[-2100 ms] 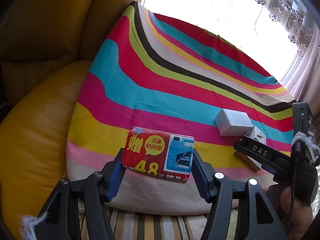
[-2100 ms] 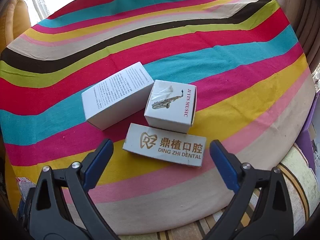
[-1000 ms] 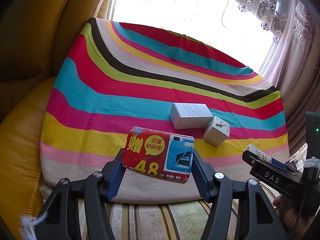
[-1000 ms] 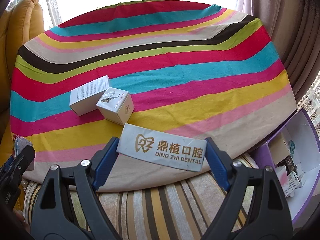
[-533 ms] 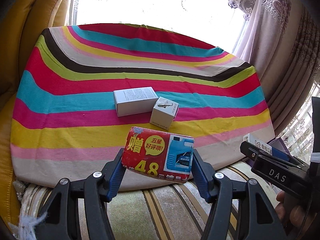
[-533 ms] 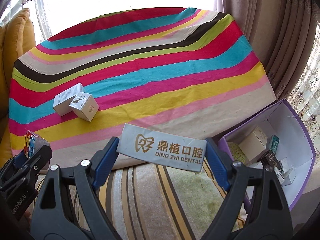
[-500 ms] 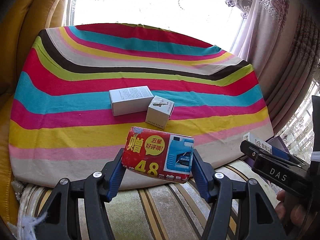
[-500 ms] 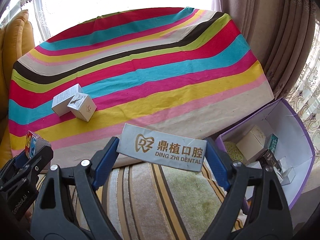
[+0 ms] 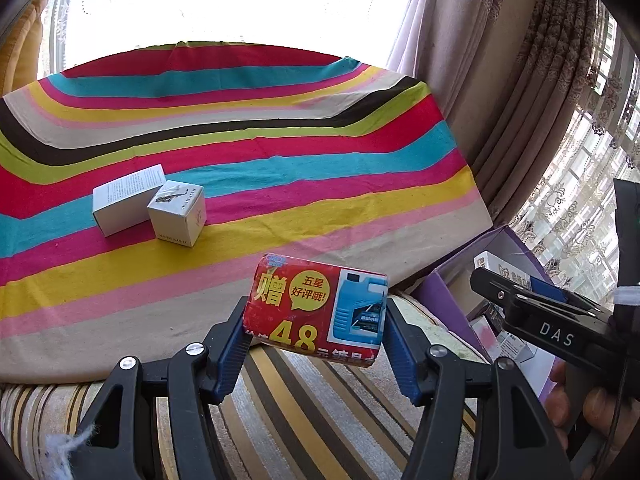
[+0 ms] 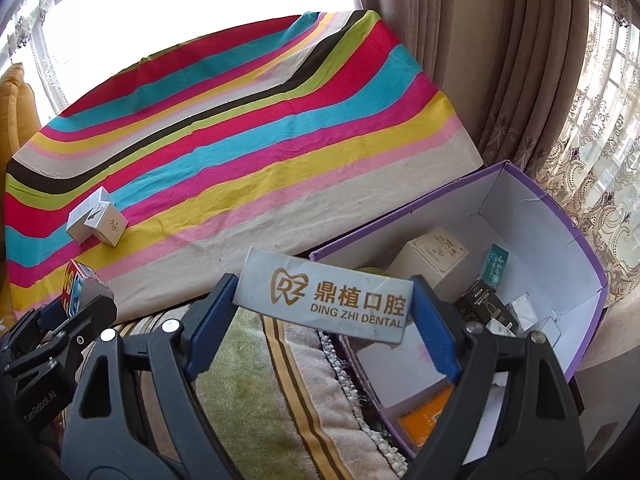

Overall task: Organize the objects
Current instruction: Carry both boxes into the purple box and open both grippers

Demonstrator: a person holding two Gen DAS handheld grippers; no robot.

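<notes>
Both claws are loaded: your left claw (image 9: 316, 350) is clamped on the red packet (image 9: 318, 314) by its 2 short ends, and your right claw (image 10: 324, 322) grips the grey dental box (image 10: 326, 298) the same way, held level just over the near rim of the purple storage box (image 10: 588, 272). You look to be in the carry-and-drop step, with the right claw first in line. That storage box already holds several small cartons, so aim for the bare white patch of floor near you, lower the dental box past the rim, then let the jaws spread. Bring the red packet across after, since it hangs over the striped rug beside the bin. 2 white boxes (image 9: 150, 210) remain touching each other on the striped cloth (image 9: 280, 152), well apart from the bin, and seem to be the next pickups.
</notes>
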